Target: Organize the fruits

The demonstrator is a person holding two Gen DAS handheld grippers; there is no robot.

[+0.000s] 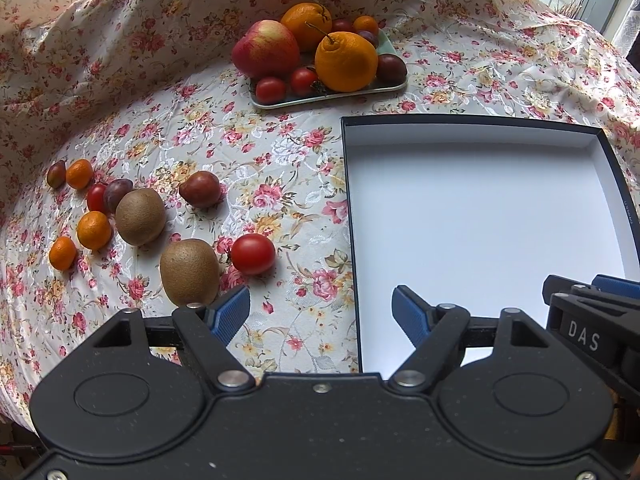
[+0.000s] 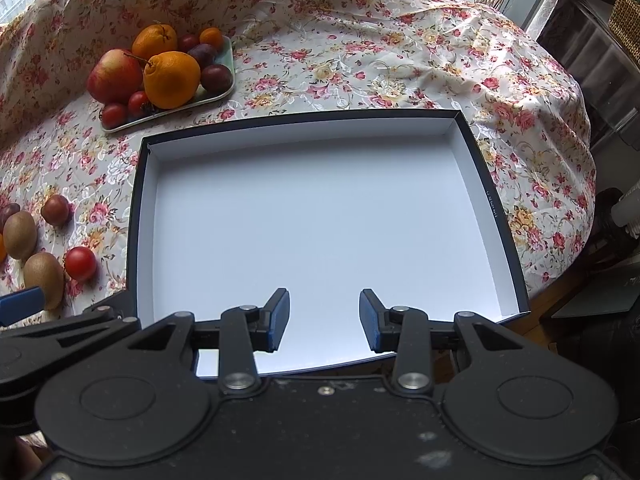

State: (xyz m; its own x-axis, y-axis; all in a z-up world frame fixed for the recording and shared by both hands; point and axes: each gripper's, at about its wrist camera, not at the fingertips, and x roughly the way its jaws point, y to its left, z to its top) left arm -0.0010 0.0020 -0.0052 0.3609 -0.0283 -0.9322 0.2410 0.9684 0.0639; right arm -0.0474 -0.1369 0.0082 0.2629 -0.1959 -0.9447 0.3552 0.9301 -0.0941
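Loose fruit lies on the floral cloth at the left: two kiwis [image 1: 189, 272] [image 1: 140, 216], a red tomato [image 1: 253, 254], a dark plum [image 1: 200, 190] and several small oranges [image 1: 94, 230]. A pale green tray [image 1: 320, 98] at the back carries an apple [image 1: 266, 48], two big oranges [image 1: 346, 62] and small fruits. The white box [image 2: 320, 220] with a dark rim stands empty. My left gripper [image 1: 320, 316] hangs open over the cloth beside the box's left wall, nothing between its fingers. My right gripper [image 2: 324, 318] hangs open above the box's near end, holding nothing.
The cloth rises in folds behind the tray [image 2: 168, 112]. To the right the table edge drops off toward dark furniture and a wicker basket [image 2: 626, 20]. Windows stand behind the table.
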